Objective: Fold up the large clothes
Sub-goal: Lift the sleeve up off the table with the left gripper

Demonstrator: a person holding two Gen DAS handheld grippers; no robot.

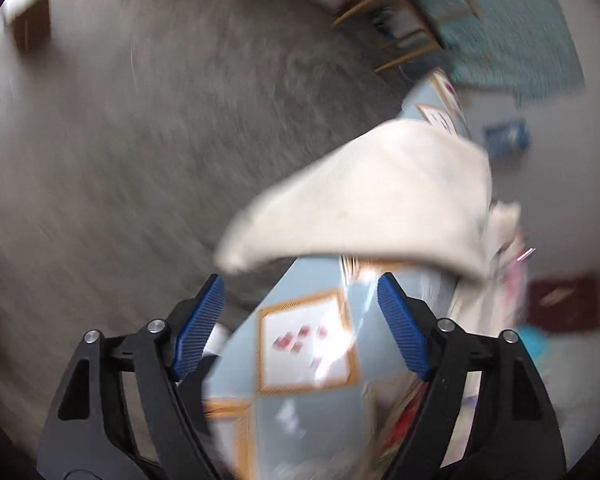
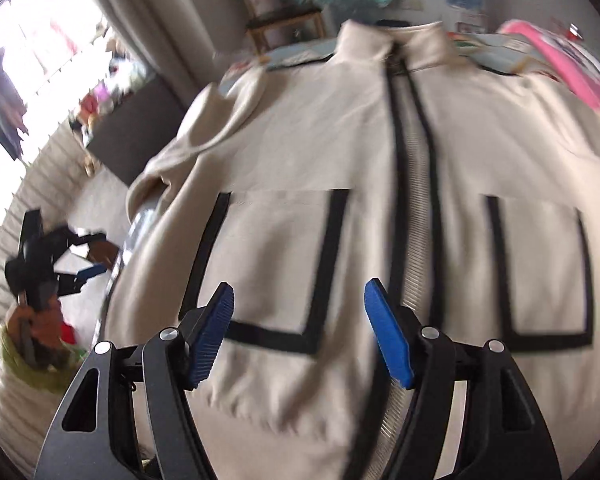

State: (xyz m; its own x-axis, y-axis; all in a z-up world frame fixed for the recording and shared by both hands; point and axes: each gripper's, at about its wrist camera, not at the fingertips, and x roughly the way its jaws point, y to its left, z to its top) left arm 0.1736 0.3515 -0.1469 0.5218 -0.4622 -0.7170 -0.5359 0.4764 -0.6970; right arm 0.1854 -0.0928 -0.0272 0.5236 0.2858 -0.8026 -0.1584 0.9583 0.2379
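The cream jacket (image 2: pixel 340 168) is lying front-up and zipped on the desk (image 1: pixel 300 360), so a fold looks about to begin. Both the left gripper (image 1: pixel 300 320) and right gripper (image 2: pixel 300 332) are hanging released, fingers grasping nothing. Next, each needs an edge: a sleeve (image 1: pixel 360 200) is lying just beyond the left fingers, the hem beneath the right.

Room clutter around the work surface

A patterned blue tablecloth (image 1: pixel 300 344) is lying over grey carpet (image 1: pixel 140 140); a wooden stool (image 2: pixel 284 12) is standing behind.
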